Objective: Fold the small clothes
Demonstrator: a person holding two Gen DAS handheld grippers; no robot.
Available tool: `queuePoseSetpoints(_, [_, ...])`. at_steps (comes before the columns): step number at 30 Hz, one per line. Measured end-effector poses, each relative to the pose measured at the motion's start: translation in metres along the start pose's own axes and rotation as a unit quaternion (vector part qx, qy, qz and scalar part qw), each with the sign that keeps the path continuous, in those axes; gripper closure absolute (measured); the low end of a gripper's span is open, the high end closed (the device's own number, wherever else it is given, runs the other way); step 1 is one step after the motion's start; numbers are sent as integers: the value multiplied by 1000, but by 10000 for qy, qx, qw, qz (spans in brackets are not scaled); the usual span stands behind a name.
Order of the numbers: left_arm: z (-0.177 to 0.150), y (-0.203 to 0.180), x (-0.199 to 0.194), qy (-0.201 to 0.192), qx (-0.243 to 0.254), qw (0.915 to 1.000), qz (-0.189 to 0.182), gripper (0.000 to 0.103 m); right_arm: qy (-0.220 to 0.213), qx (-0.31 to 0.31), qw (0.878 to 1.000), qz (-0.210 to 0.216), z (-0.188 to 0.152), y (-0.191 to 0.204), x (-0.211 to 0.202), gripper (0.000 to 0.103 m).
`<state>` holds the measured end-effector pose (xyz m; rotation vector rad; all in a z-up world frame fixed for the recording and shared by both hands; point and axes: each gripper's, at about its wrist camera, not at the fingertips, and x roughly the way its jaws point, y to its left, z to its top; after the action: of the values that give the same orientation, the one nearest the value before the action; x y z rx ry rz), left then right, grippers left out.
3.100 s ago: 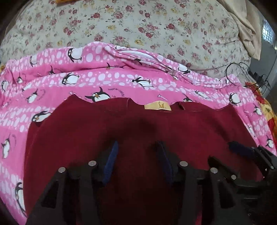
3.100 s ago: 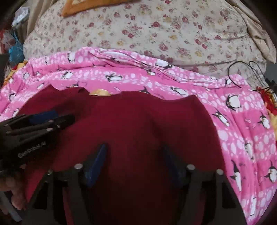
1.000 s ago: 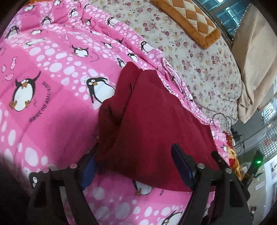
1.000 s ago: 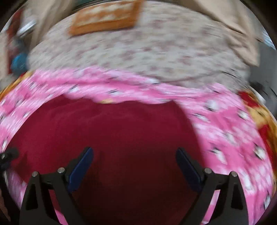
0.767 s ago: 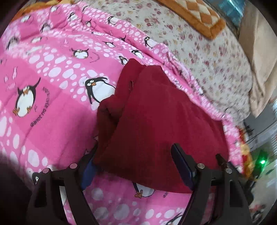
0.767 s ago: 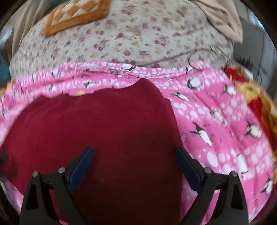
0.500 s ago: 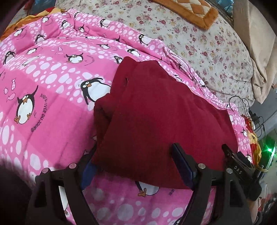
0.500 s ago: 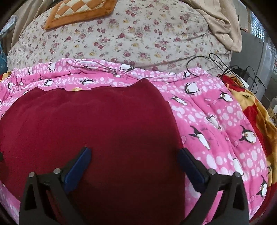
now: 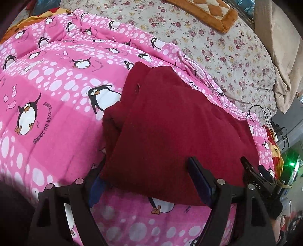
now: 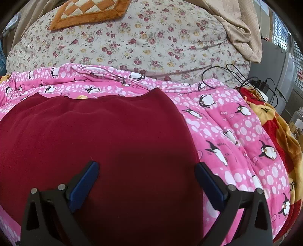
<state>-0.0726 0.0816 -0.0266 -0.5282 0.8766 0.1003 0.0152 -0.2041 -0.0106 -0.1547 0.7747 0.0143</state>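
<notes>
Left wrist view shows the dark red top (image 9: 170,121) lying folded on the pink penguin blanket (image 9: 47,90). Three seconds ago both claws hung close together over the top and were less wide; since then they have moved apart and spread out. Half a second ago things looked almost the same as now. The left claw (image 9: 149,177) is spread wide, one finger on each side of the top's near corner, its left finger (image 9: 96,187) tucked just under the edge. It pinches nothing. In the right wrist view the right claw (image 10: 147,179) is spread wide too, low over the top, holding nothing. A flowery sheet (image 10: 142,41) and an orange cushion (image 10: 89,13) lie behind.
</notes>
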Motion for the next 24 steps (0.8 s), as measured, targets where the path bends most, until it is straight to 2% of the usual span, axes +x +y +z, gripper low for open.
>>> queuePoseSetpoints(3, [0, 5, -3, -51, -138, 9997, -194, 44, -2, -2, 10000, -4, 0, 0, 0, 0])
queuePoseSetpoints(5, [-2, 22, -9, -164, -561, 9961, -660, 44, 2, 0, 10000, -3, 0, 0, 0, 0])
queuePoseSetpoints(6, [-3, 34, -11, -214, -879, 9913, -956, 49, 5, 1, 10000, -1, 0, 1, -1, 0])
queuePoseSetpoints(7, [-3, 40, -12, -233, -1057, 9885, -1058, 54, 20, 3, 10000, 14, 0, 0, -1, 0])
queuePoseSetpoints(9, [-1, 50, -12, -224, -1298, 9860, -1026, 78, 57, -5, 10000, 55, 3, -1, -4, 0])
queuePoseSetpoints(10, [-1, 53, -11, -216, -1357, 9854, -1008, 83, 27, -39, 10000, 67, 5, -1, -7, 1])
queuePoseSetpoints(12, [-1, 52, -10, -206, -1357, 9859, -954, 92, -408, -93, 9991, 9, 12, -3, -24, 4])
queuePoseSetpoints(14, [-1, 50, -12, -243, -1303, 9874, -862, 98, -696, -41, 9974, 151, 19, -5, -37, 4])
queuePoseSetpoints(17, [-1, 46, -15, -344, -1181, 9897, -734, 103, -771, -32, 9952, 603, 40, -4, -45, 4])
queuePoseSetpoints(21, [0, 37, -14, -438, -899, 9936, -522, 103, -456, -2, 9858, 1619, 87, 18, -38, 5])
queuePoseSetpoints(23, [0, 31, -14, -484, -682, 9957, -406, 103, -137, -11, 9735, 2281, 111, 38, -27, 5])
queuePoseSetpoints(24, [0, 27, -15, -538, -538, 9965, -335, 103, 128, -75, 9616, 2742, 123, 55, -18, 5])
